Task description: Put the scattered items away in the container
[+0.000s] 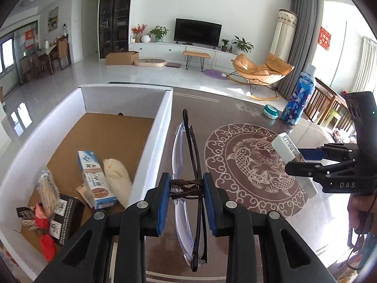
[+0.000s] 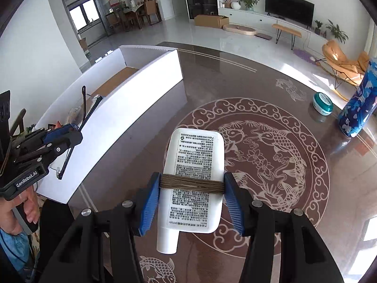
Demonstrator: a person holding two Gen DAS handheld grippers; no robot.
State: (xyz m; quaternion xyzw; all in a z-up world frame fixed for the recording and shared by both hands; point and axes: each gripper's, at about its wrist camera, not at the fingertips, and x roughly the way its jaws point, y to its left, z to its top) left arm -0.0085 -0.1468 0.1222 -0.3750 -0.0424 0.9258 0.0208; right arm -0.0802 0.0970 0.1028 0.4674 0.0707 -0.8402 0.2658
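The white box [image 1: 150, 141] on the worktop [image 1: 235, 108] holds a small blue-and-white carton [image 1: 94, 176], a pale corn cob [image 1: 117, 179], a packet of sticks [image 1: 48, 188], a dark pack [image 1: 63, 221] and red wrappers [image 1: 47, 245] (its near corner is cut off by the frame). The left tool [image 1: 187, 188] is clenched on folded glasses [image 1: 188, 188] beside the box wall. The right tool [image 2: 192, 186] grasps a white tube [image 2: 194, 179] over the fish pattern. A teal jar [image 2: 322, 103] and blue bottle [image 2: 358, 108] stand well apart.

Box [image 1: 150, 141] stands at the table's [image 1: 235, 247] left, holding packets [image 1: 96, 179]; jar [image 1: 271, 112] and bottle [image 1: 298, 99] stand right (far edge), side by side.
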